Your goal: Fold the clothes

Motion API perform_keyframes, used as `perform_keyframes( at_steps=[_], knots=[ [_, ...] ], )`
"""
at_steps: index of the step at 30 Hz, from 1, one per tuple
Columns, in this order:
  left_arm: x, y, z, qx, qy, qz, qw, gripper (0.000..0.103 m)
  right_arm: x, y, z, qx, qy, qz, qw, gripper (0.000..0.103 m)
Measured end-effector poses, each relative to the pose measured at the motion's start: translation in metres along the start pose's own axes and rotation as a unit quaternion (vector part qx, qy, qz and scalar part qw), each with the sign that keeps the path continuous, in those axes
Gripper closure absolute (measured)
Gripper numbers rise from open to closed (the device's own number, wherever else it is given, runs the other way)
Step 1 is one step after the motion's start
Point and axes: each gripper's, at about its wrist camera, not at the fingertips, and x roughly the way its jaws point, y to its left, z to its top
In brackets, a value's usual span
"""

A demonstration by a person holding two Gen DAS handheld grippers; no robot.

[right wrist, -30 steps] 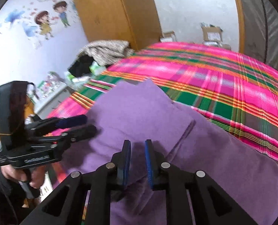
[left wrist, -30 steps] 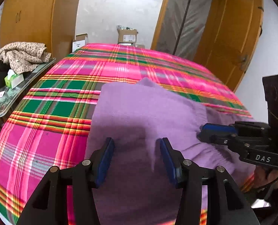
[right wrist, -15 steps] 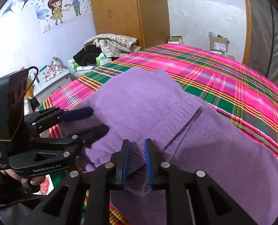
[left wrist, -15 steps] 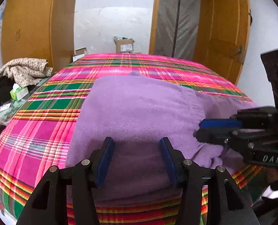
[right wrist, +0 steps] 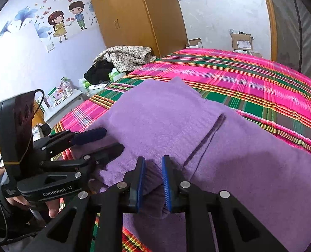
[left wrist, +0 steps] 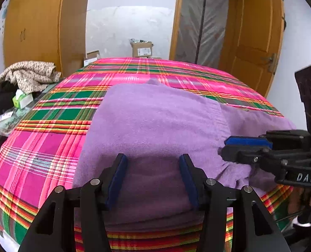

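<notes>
A purple garment [left wrist: 155,126] lies folded over on the pink plaid bed [left wrist: 50,147]; it also shows in the right wrist view [right wrist: 165,121]. My left gripper [left wrist: 153,163] is open, its blue pads over the garment's near edge, holding nothing. It shows at the left of the right wrist view [right wrist: 111,140]. My right gripper [right wrist: 153,170] is shut on a bunched fold of the garment's near edge. It shows at the right of the left wrist view [left wrist: 224,147].
A side table [right wrist: 63,100] with bottles and a heap of clothes [right wrist: 126,56] stands left of the bed. Wardrobes [right wrist: 134,14], cardboard boxes [left wrist: 141,49] and a door [left wrist: 254,35] are beyond the bed. The bed's near edge [left wrist: 155,237] is just below the grippers.
Both grippers have drawn back toward the bed's near edge, and the folded garment has settled flatter. The right jaws stay shut on the fold; the left stay open.
</notes>
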Motion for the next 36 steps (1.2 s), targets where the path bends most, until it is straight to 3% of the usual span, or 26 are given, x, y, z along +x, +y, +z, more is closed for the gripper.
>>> perform_keyframes(
  at_steps=[10,15,24,36],
  knots=[
    [-0.002,0.001,0.01,-0.003,0.038,0.016,0.9992,0.045,-0.007,-0.002,0.001,0.017,-0.007,-0.001,1.0,0.091],
    [-0.01,0.009,0.027,-0.004,0.02,0.032,0.9993,0.045,-0.023,-0.002,0.023,0.007,-0.033,-0.02,0.999,0.092],
    [0.01,0.016,0.073,0.01,0.009,0.055,0.9984,0.045,-0.004,-0.024,0.058,0.025,-0.041,-0.047,0.998,0.093],
    [0.051,0.041,0.099,-0.012,0.045,0.035,0.9983,0.045,0.024,-0.055,0.062,0.07,-0.016,-0.066,0.995,0.093]
  ],
)
